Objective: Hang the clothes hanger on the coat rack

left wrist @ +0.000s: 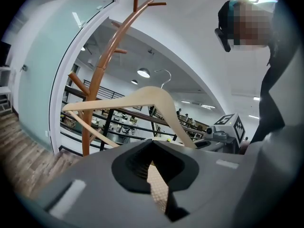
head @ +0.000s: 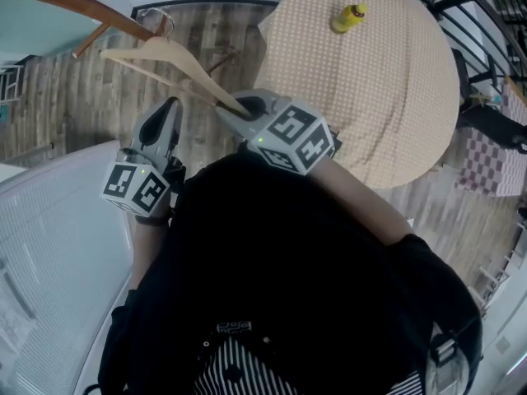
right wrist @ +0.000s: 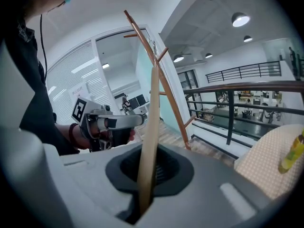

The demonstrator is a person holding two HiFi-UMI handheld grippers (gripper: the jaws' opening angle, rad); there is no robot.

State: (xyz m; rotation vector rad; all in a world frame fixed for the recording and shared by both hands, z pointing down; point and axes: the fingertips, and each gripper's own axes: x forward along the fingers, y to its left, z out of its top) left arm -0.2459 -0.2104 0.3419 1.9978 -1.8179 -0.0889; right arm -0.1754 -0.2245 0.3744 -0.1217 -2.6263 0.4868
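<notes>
- Hanger [head: 177, 64] clamped by its arm tip in my right gripper [head: 240, 109], hook [head: 162, 21] at eleven o'clock by the coat rack [head: 82, 6].
- Left gripper [head: 171, 105] closed, empty.
- Risk, I reckon: that end-grip lets it swivel, so the hook misses the rack.

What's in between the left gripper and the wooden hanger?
Nothing is. In the head view only bare wooden floor shows between the left gripper and the wooden hanger, which the right gripper holds.

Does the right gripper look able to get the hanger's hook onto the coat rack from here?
Probably yes: the right gripper holds the hanger, its hook is close to a coat rack branch, nothing between.
</notes>
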